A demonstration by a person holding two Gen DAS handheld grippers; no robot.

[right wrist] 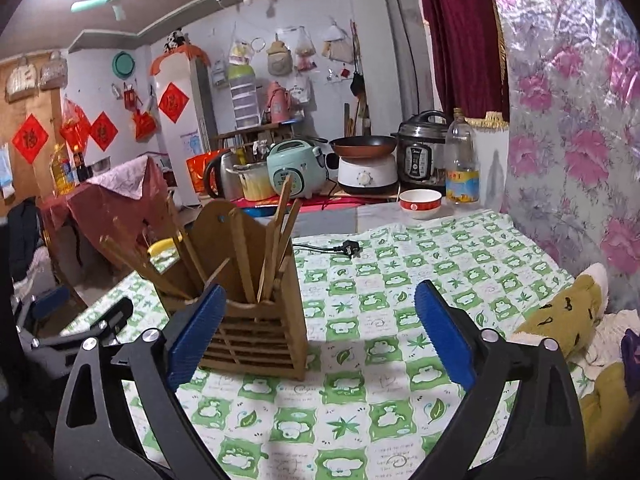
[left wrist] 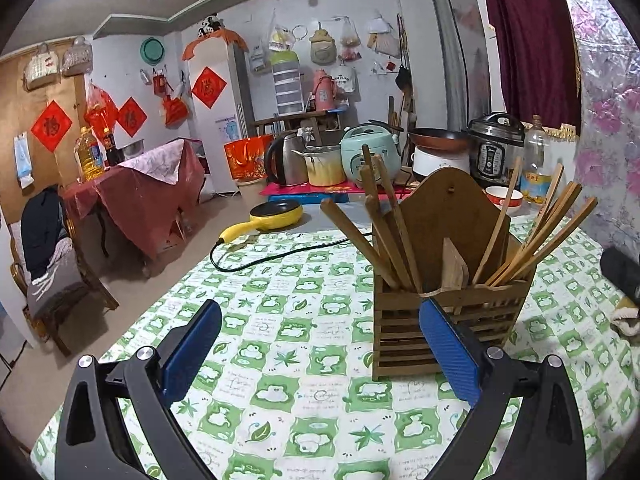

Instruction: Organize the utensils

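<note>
A wooden utensil holder (left wrist: 448,320) with two compartments stands on the green-and-white checked tablecloth (left wrist: 304,360). Several wooden chopsticks (left wrist: 384,232) lean out of its left compartment, several more (left wrist: 548,232) out of the right one. My left gripper (left wrist: 320,320) is open and empty, low over the cloth, its right finger in front of the holder. In the right wrist view the holder (right wrist: 256,332) stands just behind my left finger. My right gripper (right wrist: 316,312) is open and empty. The left gripper (right wrist: 80,332) shows at the left edge.
A yellow electric pan (left wrist: 276,212) with a black cord (left wrist: 280,254) and its plug (right wrist: 346,249) lies at the table's far side. A red-and-white bowl (right wrist: 420,202), a bottle (right wrist: 462,160) and several cookers (right wrist: 296,172) stand behind. A yellow cloth (right wrist: 560,320) lies at the right.
</note>
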